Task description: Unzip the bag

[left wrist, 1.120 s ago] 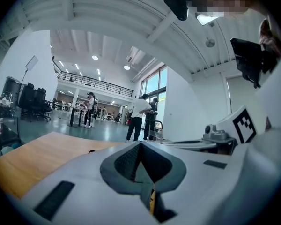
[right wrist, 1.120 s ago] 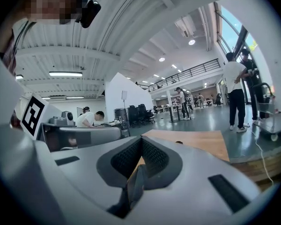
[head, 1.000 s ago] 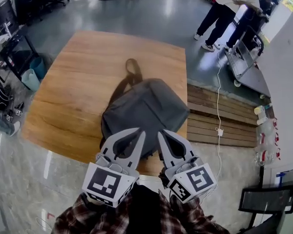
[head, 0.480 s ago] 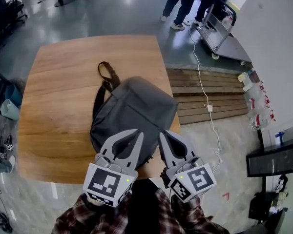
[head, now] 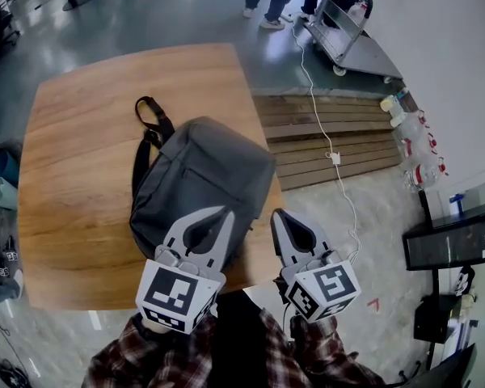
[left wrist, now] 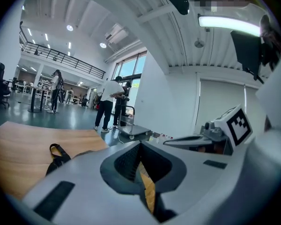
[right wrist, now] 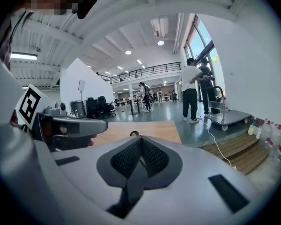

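Approach step. Bag (head: 200,176) lies flat on the bench (head: 81,128), looks zipped. Left tongs (head: 225,212) and right tongs (head: 276,215) are both clenched on nothing, held over its near end (no contact). Next: open one, find the zipper pull, which I can't spot from here.

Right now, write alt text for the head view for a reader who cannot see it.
A dark grey backpack lies on a wooden table, its strap toward the far side. The left hand-held gripper and the right hand-held gripper, both shut, are held near its close end.
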`<state>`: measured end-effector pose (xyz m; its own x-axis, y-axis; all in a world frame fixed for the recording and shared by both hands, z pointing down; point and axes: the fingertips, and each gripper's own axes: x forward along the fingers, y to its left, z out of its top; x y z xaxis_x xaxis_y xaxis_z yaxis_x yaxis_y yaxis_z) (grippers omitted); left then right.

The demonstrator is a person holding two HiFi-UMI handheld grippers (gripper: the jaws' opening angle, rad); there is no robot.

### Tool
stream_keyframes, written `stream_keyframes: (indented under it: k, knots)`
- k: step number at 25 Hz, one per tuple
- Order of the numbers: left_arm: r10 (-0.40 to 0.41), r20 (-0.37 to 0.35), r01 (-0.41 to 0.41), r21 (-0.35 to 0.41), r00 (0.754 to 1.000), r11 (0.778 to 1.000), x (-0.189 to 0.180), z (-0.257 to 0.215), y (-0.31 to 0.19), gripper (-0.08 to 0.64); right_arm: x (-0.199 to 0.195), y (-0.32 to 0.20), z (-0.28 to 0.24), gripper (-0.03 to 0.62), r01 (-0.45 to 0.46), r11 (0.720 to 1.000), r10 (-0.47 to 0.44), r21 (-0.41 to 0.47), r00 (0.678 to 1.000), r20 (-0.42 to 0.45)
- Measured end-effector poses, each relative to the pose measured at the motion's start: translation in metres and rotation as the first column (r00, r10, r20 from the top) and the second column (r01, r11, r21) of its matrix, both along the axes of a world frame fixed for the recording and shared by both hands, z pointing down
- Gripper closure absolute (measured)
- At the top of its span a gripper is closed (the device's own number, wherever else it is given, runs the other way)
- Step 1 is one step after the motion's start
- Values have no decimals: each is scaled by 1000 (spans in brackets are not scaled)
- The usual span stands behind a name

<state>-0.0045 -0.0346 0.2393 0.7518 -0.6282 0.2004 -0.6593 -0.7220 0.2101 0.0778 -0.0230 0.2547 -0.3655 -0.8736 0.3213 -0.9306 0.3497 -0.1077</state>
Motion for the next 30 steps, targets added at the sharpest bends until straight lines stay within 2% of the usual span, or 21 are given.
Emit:
stream_keyframes:
  k: [3,8,12,15,17,21,24,27,30]
  knots:
    - [54,70,-52,-36,996,998,20,26,-3,551,21,-2,31,584,-16,997,15,-69,1000,-19]
    - [138,199,-102,-180,970,978,42,110,-7,551,48,-1,102,584,-40,979,35,-199,999,-30]
    - [195,329,-106,-269,924,957,57,181,-8,551,61,-1,161,584,-41,956,41,-289,999,-5]
    - [228,410,-98,-315,883,944,62,224,-6,551,58,2,198,584,-2,938,8,-348,1000,15]
    - [231,413,-82,-348,881,934,63,243,-6,551,55,3,218,584,18,927,-19,-375,1000,3]
    - [227,346,-79,-393,910,916,64,258,-9,551,51,0,249,584,48,913,-77,-405,996,-55]
    - [233,312,-89,-415,921,906,64,261,-11,551,45,1,262,584,95,902,-142,-422,987,-82]
    - [236,293,-98,-416,927,904,62,262,-11,551,37,5,270,580,178,878,-262,-444,956,-134]
    - [238,295,-102,-411,925,906,58,263,-12,551,31,4,271,552,280,839,-386,-466,911,-148]
